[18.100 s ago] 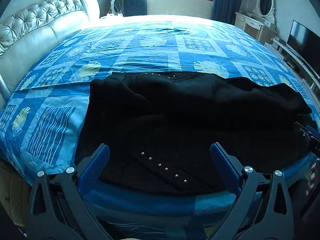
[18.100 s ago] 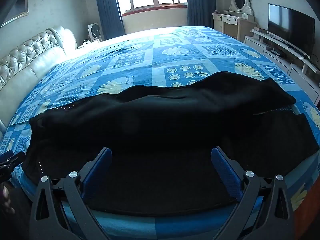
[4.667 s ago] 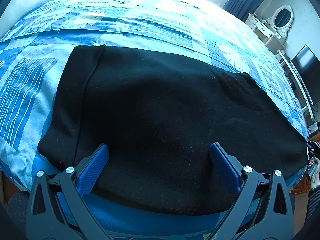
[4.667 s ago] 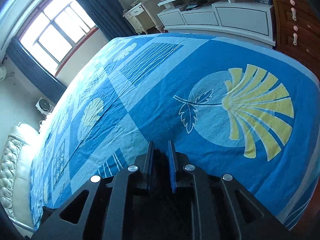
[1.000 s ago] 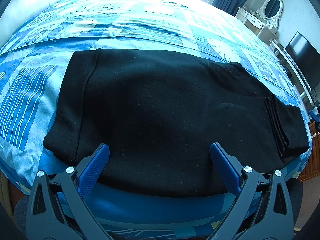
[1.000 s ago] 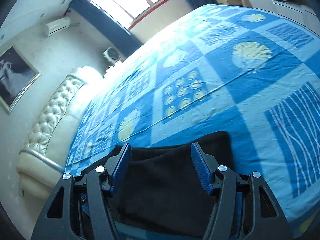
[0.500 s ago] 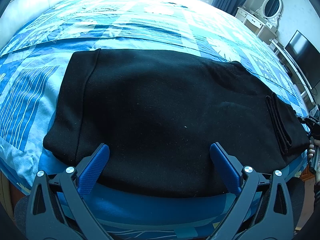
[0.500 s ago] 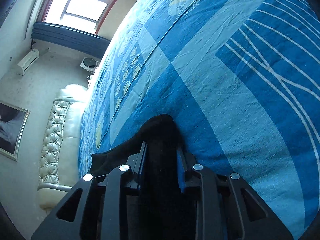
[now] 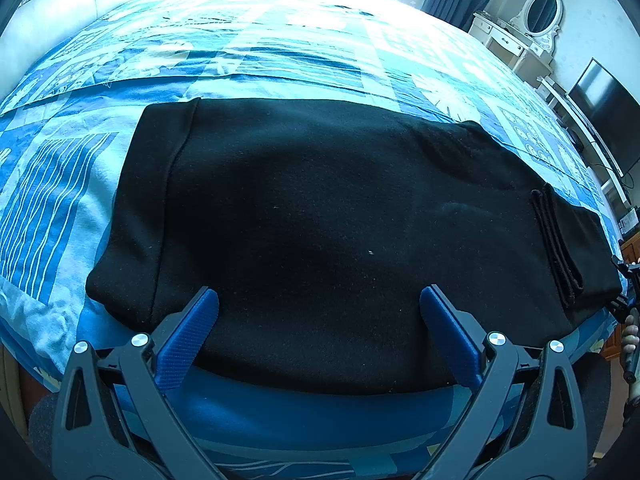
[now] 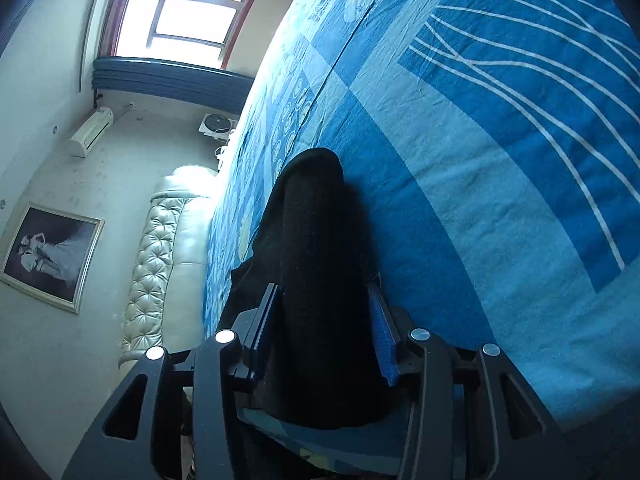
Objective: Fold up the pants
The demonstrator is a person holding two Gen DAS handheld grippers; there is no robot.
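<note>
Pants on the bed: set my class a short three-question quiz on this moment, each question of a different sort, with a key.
1. True or false: the left gripper is shut on the pants.
2. What lies between the right gripper's jaws? A a pillow; B pants; C nothing.
3. Fill in: the pants lie on a blue ___.

Key: 1 false, it is open. 2 B; the jaws have just been opening. 3 bedspread.
</note>
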